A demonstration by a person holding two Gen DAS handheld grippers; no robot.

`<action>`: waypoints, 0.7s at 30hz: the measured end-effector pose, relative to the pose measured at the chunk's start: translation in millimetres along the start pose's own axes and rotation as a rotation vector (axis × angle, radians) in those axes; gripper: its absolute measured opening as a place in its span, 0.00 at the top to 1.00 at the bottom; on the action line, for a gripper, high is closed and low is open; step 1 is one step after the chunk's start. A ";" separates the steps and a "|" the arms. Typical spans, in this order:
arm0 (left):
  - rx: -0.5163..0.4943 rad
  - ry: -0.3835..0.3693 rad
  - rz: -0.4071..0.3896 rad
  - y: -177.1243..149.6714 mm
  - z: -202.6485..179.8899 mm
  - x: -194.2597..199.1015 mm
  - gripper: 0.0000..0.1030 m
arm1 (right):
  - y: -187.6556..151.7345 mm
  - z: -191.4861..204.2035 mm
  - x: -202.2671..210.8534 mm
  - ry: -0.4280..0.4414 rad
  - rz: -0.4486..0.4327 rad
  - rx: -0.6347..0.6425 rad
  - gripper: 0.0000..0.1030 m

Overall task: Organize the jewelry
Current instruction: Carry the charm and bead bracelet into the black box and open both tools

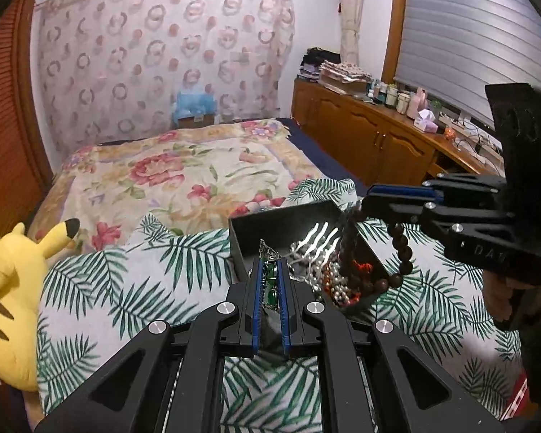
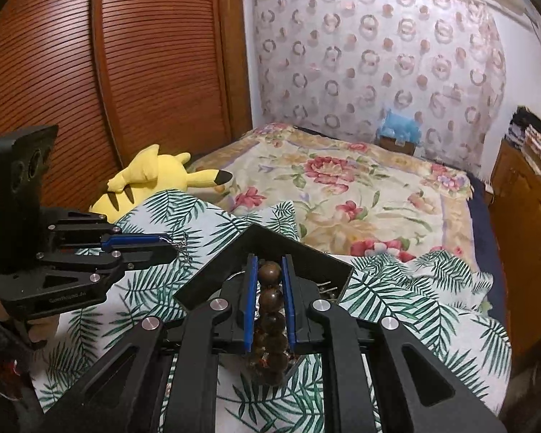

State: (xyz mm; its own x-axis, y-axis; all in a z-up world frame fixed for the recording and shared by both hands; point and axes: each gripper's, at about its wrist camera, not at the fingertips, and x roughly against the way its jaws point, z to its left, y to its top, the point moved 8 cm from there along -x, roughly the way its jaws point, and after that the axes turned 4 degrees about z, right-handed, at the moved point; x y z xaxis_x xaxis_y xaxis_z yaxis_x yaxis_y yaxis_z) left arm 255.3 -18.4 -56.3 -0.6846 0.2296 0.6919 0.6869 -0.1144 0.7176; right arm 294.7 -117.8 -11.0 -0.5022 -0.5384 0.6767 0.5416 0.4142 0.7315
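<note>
A dark open box [image 1: 299, 216] is seen just right of centre in the left wrist view, set on a palm-leaf printed cloth [image 1: 144, 270] that covers the lower half of the frame. The box is filled with a tangle of jewelry: silver bead strands [image 1: 328, 281], a bright metal hair comb [image 1: 322, 236] and a small red-and-black piece [image 1: 360, 267]. At lower centre of that view, the left gripper [image 1: 270, 281] is pressed nearly together on a green pendant [image 1: 271, 283], from which a thin silver chain [image 1: 267, 250] leads up toward the box rim. The right gripper [image 1: 369, 200] is seen entering from the right edge, its tips above the box's far right corner, and a string of dark brown wooden beads [image 1: 400, 249] hangs from it in a loop beside the box. In the right wrist view, the same beads [image 2: 270, 299] are pinched between the blue pads [image 2: 249, 303] at lower centre, over the box corner [image 2: 263, 249]. The left gripper [image 2: 162, 245] is seen at centre left with the chain [image 2: 184, 247] dangling from its tip. A yellow plush toy [image 1: 14, 288] lies at the lower left of the left view, and a floral bedspread [image 1: 184, 173] fills the middle.
</note>
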 end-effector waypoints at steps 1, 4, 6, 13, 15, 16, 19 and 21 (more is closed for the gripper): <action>-0.001 -0.002 0.002 2.5 0.3 -2.1 0.93 | 0.5 -2.3 -1.9 -0.002 0.003 -0.005 0.85; -0.007 -0.009 0.004 8.6 0.2 -7.4 0.93 | 2.4 -10.7 -6.7 -0.010 0.009 -0.020 0.85; -0.010 -0.014 0.006 12.1 0.0 -11.4 0.93 | 3.6 -15.8 -8.1 -0.019 0.008 -0.029 0.85; -0.030 -0.035 0.024 18.0 -9.6 -28.6 0.93 | -14.0 -27.7 -3.1 -0.044 0.022 -0.063 0.81; -0.036 -0.036 0.032 19.8 -11.1 -34.4 0.93 | -21.5 -30.7 -1.0 -0.054 0.026 -0.070 0.81; -0.038 -0.035 0.035 20.4 -11.7 -36.8 0.93 | -24.8 -32.0 0.2 -0.056 0.027 -0.075 0.81; -0.039 -0.030 0.048 20.3 -13.6 -42.6 0.92 | -37.8 -35.1 6.1 -0.067 0.031 -0.096 0.81; -0.038 -0.031 0.051 19.6 -15.6 -42.8 0.91 | -46.6 -34.8 9.0 -0.071 0.038 -0.103 0.81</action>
State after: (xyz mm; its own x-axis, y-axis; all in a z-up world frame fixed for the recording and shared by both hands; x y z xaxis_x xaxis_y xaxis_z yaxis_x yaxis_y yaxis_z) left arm 294.2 -45.5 -70.6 -0.6410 0.2520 0.7250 0.7102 -0.1636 0.6847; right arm 288.4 -167.5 -41.9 -0.5245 -0.4692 0.7104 0.6256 0.3536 0.6954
